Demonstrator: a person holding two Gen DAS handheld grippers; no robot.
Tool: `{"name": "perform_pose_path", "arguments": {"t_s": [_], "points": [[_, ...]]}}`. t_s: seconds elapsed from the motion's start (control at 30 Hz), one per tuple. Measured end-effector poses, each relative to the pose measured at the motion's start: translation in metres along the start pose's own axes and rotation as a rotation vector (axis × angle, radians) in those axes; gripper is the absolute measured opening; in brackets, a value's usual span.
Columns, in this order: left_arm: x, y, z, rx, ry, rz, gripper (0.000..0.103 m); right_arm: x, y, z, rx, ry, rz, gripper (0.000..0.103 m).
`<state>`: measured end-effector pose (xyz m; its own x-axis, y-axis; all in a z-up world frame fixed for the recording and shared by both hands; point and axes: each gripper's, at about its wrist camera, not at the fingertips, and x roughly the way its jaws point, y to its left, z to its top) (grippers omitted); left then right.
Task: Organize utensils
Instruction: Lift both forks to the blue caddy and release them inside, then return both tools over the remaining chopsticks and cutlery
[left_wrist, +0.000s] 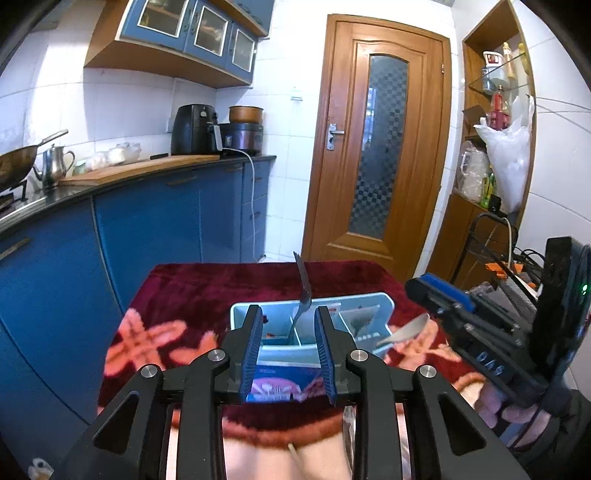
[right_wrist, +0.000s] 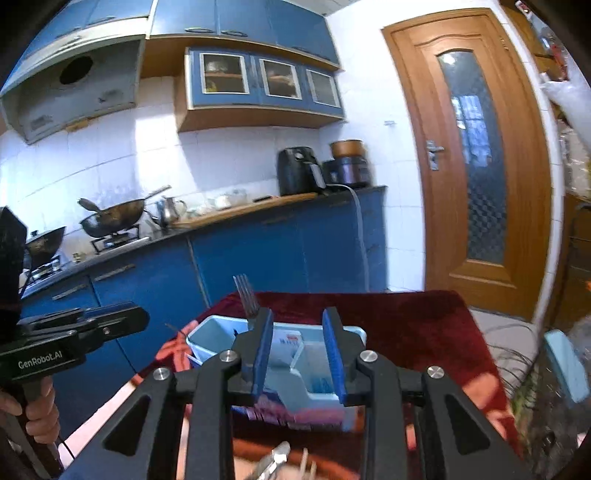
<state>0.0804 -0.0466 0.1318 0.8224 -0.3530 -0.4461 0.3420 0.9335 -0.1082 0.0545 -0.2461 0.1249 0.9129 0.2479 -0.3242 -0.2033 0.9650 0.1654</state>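
Our metal fork (left_wrist: 303, 295) stands tines-up in a compartment of the pale blue plastic utensil caddy (left_wrist: 384, 306), straight ahead of our left gripper (left_wrist: 290, 328), whose jaws are spread and hold nothing. A white ceramic spoon (left_wrist: 406, 329) lies on the dark red floral cloth (left_wrist: 192, 288) just right of the caddy, below our right gripper (left_wrist: 437, 291). In its own view that right gripper (right_wrist: 297, 350) is spread wide and empty too, with more utensils, blurred, near its lower edge. We judge the spoon the next pick: we should come down over its handle, close squarely across the narrow part, lift clear of the caddy wall, then lower it bowl-up into a free compartment without knocking the fork.
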Motion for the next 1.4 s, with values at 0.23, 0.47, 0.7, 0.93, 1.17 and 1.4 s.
{"name": "perform_pose_path", "arguments": {"t_s": [0.23,0.47,0.7,0.93,1.17,1.4], "points": [[-0.026,-0.002,-0.018,-0.019,0.044,0.042,0.029,-0.039,0.007,-0.011,0.045,0.067,-0.031,0.034],[-0.051,-0.002,-0.039,-0.030,0.083,0.038,0.030,-0.071,0.013,-0.030,0.054,0.145,-0.071,0.034],[-0.070,0.000,-0.061,-0.057,0.108,0.009,0.037,-0.088,0.017,-0.057,0.054,0.231,-0.064,0.035],[-0.073,-0.004,-0.087,-0.063,0.159,-0.015,0.038,-0.095,0.021,-0.084,0.054,0.291,-0.049,0.041],[-0.049,-0.003,-0.107,-0.092,0.244,0.008,0.038,-0.087,0.015,-0.104,0.022,0.329,-0.034,0.044],[-0.008,-0.007,-0.121,-0.114,0.348,0.022,0.038,-0.071,-0.014,-0.119,0.062,0.357,-0.053,0.047]]}}
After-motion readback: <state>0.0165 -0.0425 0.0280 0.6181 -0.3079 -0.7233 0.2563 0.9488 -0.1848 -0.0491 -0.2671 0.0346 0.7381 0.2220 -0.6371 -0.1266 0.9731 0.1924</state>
